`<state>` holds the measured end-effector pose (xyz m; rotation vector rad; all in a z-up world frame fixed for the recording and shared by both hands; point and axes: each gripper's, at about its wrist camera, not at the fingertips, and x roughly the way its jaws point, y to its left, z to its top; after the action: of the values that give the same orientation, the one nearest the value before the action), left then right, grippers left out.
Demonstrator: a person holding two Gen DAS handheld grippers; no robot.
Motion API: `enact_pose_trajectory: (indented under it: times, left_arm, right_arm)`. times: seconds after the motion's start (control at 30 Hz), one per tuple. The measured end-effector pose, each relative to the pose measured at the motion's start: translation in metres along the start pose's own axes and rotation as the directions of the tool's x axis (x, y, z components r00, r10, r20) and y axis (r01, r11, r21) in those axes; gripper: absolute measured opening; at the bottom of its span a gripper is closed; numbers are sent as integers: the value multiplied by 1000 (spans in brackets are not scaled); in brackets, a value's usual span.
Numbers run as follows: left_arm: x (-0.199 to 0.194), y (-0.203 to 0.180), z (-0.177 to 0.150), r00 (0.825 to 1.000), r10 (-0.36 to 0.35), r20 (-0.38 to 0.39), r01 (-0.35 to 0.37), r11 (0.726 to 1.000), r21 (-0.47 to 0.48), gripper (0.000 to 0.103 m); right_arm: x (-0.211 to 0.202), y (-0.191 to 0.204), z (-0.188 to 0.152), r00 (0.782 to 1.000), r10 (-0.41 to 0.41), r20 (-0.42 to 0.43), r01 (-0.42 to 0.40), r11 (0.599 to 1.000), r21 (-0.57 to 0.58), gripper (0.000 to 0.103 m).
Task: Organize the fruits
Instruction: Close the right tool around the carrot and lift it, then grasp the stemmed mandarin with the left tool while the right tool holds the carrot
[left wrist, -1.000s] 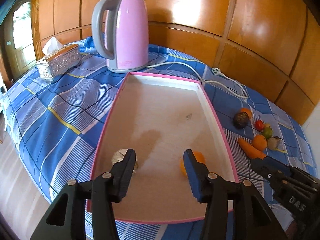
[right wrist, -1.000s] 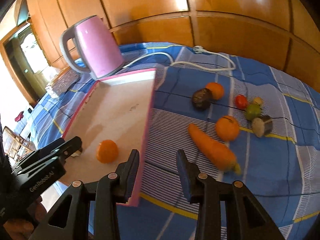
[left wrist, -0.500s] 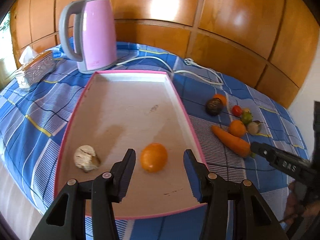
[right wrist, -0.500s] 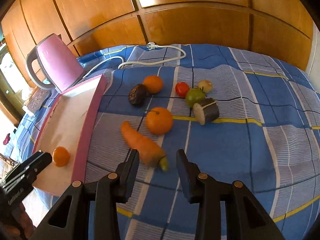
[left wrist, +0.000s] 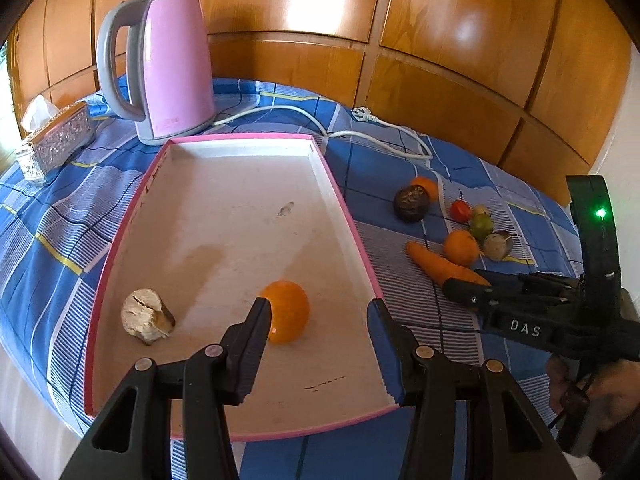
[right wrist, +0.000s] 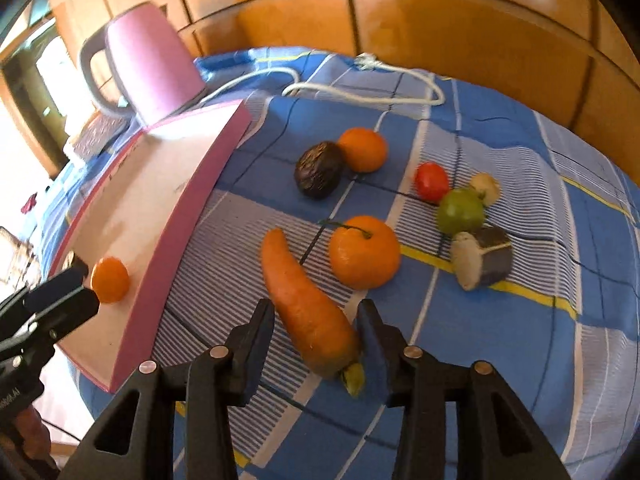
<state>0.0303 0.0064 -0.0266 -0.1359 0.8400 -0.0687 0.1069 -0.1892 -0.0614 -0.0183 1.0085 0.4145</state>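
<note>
Wood-panelled room, tabletop point(right wrist: 520, 340) under a blue checked cloth with soft folds. Far left: glossy pink kettle point(left wrist: 168, 68), white cord point(left wrist: 360, 128), embossed tissue box point(left wrist: 56, 140). Pink-rimmed tray point(left wrist: 348, 216), matte white floor with stains, holding a smooth orange point(left wrist: 286, 316) near its right wall and a cracked pale lump point(left wrist: 146, 316) near left. Left tongs point(left wrist: 318, 334) wide open, empty, hovering above the near end of the tray. Right tongs point(right wrist: 316, 334) open, straddling the thick end of the carrot point(right wrist: 304, 308), not yet closed on it; contact hard to tell. Loose on cloth beyond: stemmed mandarin point(right wrist: 364, 256), second orange point(right wrist: 362, 148), wrinkled dark fruit point(right wrist: 318, 168), red tomato point(right wrist: 430, 182), green lime point(right wrist: 460, 210), small pale fruit point(right wrist: 486, 186), cut dark-skinned piece point(right wrist: 482, 258). Risks, judged: tapered slick carrot likely to pivot or slip out if pinched off-centre; tongs could nudge the round mandarin just beside and set it rolling; tray wall could catch the long carrot on the way in.
</note>
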Motion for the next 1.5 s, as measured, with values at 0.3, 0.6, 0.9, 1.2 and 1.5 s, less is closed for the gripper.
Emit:
enact_pose_trajectory:
  times: [0.3, 0.6, 0.9, 1.2, 1.5]
  left_arm:
    - [1, -5, -2, 1000, -4, -9, 4, 1000, 9, 51]
    - [-4, -8, -4, 1000, -20, -5, 21, 1000, 12, 51]
    - [-8, -13, -6, 999, -36, 0, 36, 999, 23, 51]
    - [-9, -20, -6, 998, -60, -3, 60, 997, 45, 51]
    - [-2, -38, -3, 996, -87, -19, 88, 993, 78, 51]
  right_arm:
    - [0, 15, -8, 999, -24, -25, 21, 992, -122, 32]
    - [-13, 34, -26, 999, -38, -32, 33, 988, -150, 29]
    - [-37, 39, -67, 998, -52, -27, 49, 993, -112, 29]
    - [-58, 16, -91, 989, -147, -5, 147, 989, 20, 29]
    - [-47, -3, -71, 978, -207, 10, 205, 972, 112, 29]
